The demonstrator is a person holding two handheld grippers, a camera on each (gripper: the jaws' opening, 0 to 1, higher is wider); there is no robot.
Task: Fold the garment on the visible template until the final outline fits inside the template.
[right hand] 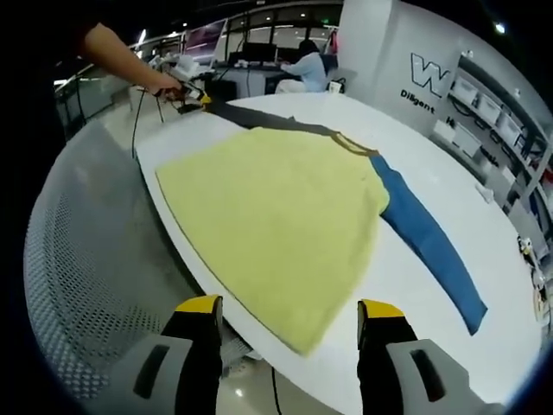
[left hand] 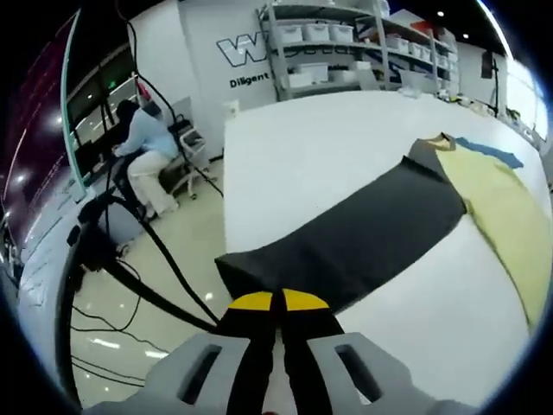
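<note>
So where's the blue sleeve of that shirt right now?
In the right gripper view the blue sleeve lies flat on the white table, stretching out to the right of the yellow body, away from the dark sleeve.

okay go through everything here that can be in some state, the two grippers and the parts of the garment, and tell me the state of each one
left gripper: jaws shut on the end of the dark sleeve.
right gripper: jaws open, holding nothing, at the yellow hem.
dark sleeve: stretched out straight on the table.
yellow body: spread flat, unfolded.
blue sleeve: laid out straight, unfolded.
white table: garment lying across it.
</note>
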